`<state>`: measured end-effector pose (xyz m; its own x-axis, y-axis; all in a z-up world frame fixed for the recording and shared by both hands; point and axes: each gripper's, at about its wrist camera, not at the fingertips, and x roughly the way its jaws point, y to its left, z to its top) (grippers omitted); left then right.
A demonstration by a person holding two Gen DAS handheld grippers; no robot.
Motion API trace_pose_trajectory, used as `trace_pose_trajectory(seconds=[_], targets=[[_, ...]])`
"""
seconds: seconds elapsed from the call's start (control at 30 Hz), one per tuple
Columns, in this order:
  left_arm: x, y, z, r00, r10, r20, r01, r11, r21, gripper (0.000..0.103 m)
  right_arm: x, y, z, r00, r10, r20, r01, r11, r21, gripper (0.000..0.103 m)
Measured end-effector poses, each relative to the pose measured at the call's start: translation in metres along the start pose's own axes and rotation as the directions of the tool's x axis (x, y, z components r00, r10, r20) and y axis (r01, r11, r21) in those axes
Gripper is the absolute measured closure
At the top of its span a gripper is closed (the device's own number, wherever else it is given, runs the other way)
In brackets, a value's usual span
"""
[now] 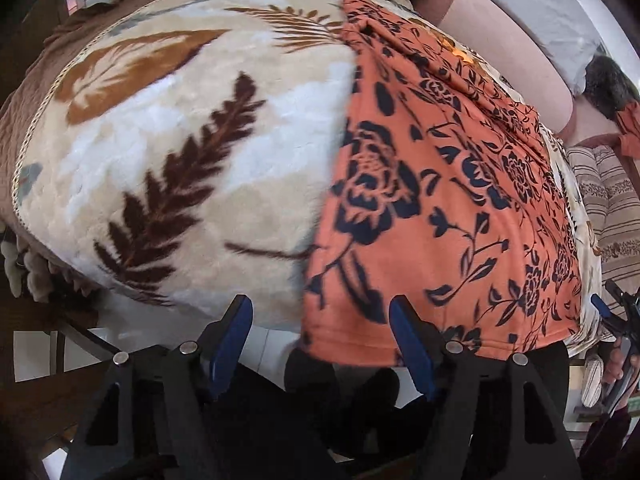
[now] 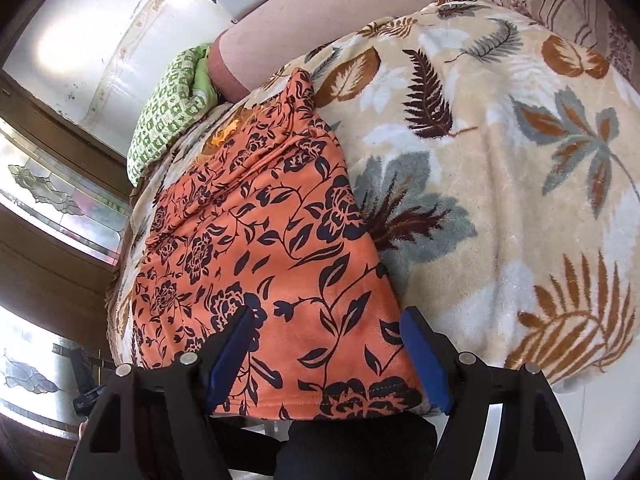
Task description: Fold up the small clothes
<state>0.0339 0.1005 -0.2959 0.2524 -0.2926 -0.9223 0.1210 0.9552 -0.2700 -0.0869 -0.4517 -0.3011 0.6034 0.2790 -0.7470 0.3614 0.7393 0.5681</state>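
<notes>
the orange flowery cloth [image 1: 436,208] is lying flat on the leafy blanket [image 1: 168,152], its long way running from the near bed edge up toward the green pillow [image 2: 168,116]. the left gripper [image 1: 320,344] is hanging wide open over its near left corner, holding nothing. the right gripper [image 2: 332,352] is wide open over the near right corner, empty too.

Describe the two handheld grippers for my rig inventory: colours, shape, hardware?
The left gripper and right gripper look identical: black angular plastic frames with triangular cut-outs, round silver pivot bolts, and two flat fingers faced with dark blue pads. No cables or markings show.
</notes>
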Motion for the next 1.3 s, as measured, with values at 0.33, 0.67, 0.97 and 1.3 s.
trace_pose_trajectory(seconds=[0.33,0.67,0.97,1.3], targets=[[0.018,-0.005,-0.001,0.999,-0.041,-0.012,0.042,0.998,0.042,0.057,0.01,0.012,-0.002,1.0,-0.007,-0.017,0.006,1.0,-0.026,0.025],[0.005,-0.009,-0.006,0.993,-0.119,0.028,0.116,0.99,0.086,0.062,0.009,-0.003,-0.003,1.0,0.006,-0.021,-0.006,1.0,0.023,0.026],[0.009,-0.015,0.0,0.992,-0.127,0.018,0.125,0.987,0.106,0.083,0.021,-0.038,0.003,0.999,-0.001,-0.035,0.004,0.996,0.093,0.037],[0.012,-0.02,0.0,0.993,-0.107,0.04,0.101,0.986,0.135,0.09,0.043,-0.007,-0.024,0.986,-0.096,-0.138,0.082,0.991,-0.104,0.095]])
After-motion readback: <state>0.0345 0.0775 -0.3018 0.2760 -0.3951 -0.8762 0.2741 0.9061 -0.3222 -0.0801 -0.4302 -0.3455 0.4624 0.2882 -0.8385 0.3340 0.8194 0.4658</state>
